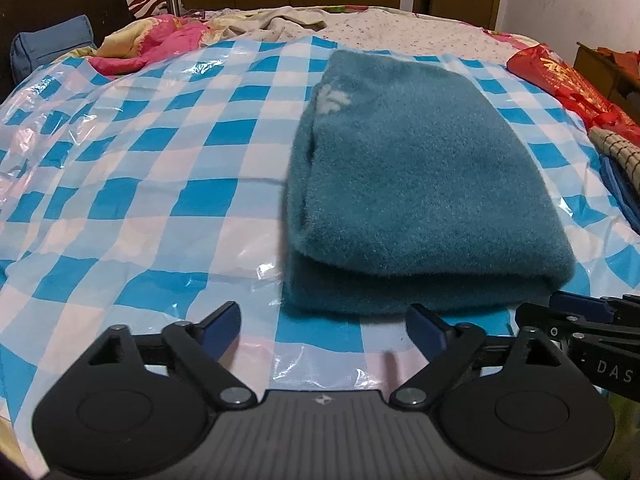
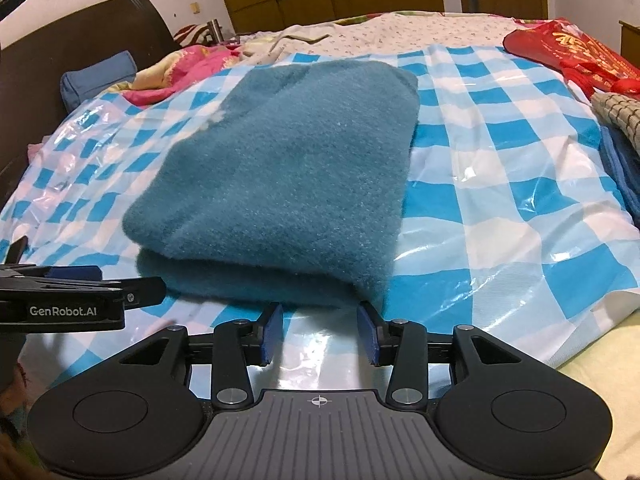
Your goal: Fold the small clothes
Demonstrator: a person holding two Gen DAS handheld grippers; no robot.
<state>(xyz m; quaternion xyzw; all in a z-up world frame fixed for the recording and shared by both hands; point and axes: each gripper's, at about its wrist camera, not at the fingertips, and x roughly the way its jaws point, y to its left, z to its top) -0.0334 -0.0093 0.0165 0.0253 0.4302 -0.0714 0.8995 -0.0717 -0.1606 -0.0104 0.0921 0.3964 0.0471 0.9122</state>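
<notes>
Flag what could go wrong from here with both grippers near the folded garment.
The fuzzy teal folded garment lies on a glossy blue-and-white checked plastic sheet, so a one-sided pull may slide it or snag the plastic. The open right gripper and left gripper sit close together and could collide.

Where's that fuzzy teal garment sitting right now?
The folded teal garment lies on the blue-and-white checked plastic sheet on the bed, just beyond both open claws; in the right wrist view it sits left of centre, with the red bag far right.
</notes>
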